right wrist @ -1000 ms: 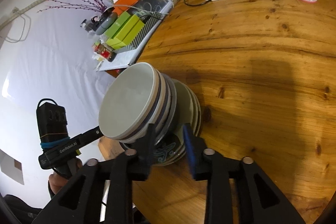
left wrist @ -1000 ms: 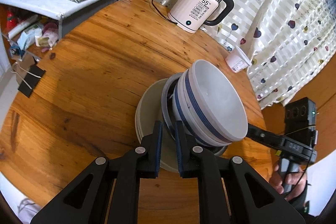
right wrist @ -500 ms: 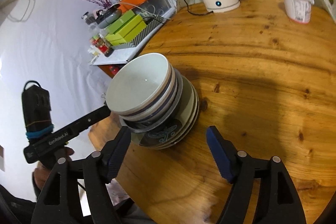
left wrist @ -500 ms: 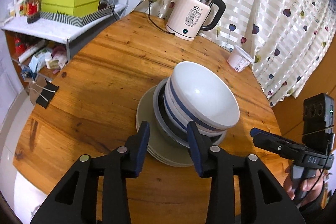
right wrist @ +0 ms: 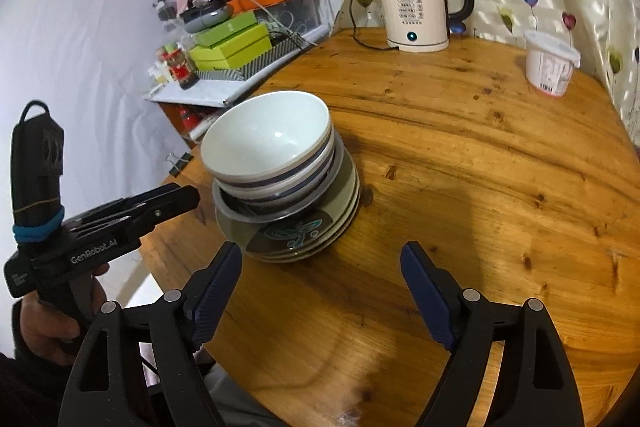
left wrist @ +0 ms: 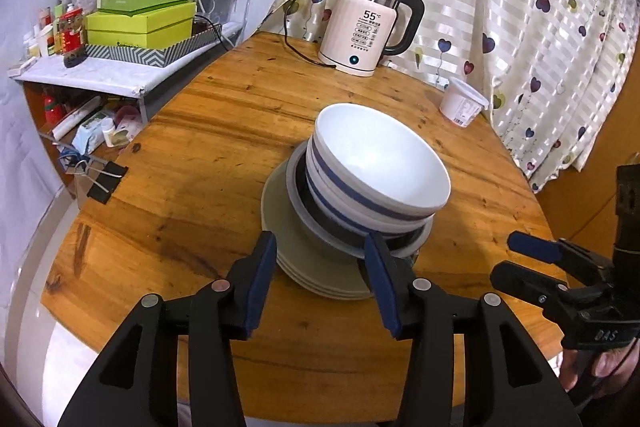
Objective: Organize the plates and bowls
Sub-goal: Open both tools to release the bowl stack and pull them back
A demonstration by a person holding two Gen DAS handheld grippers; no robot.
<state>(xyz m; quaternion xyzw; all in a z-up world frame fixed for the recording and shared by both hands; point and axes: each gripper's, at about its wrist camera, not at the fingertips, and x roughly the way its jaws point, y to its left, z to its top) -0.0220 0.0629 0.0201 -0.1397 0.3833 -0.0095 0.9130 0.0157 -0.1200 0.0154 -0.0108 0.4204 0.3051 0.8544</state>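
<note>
A stack of white bowls with blue bands (left wrist: 376, 171) sits on a pile of grey-green plates (left wrist: 304, 259) in the middle of the round wooden table (left wrist: 192, 163). The same bowls (right wrist: 272, 147) and plates (right wrist: 304, 231) show in the right wrist view. My left gripper (left wrist: 320, 267) is open and empty, just in front of the plates' near rim. My right gripper (right wrist: 320, 275) is open and empty, a little back from the stack. The right gripper (left wrist: 536, 259) also shows in the left wrist view, and the left gripper (right wrist: 176, 199) in the right wrist view.
A white electric kettle (left wrist: 368, 31) with its cord stands at the table's far edge. A white yogurt tub (left wrist: 462, 103) sits at the far right by the curtain. A cluttered shelf with green boxes (left wrist: 140, 23) stands to the left. A binder clip (left wrist: 106, 179) lies at the left edge.
Both grippers opened, let go of the stack's rims and drew back. The stack of bowls and plates now rests level on the table.
</note>
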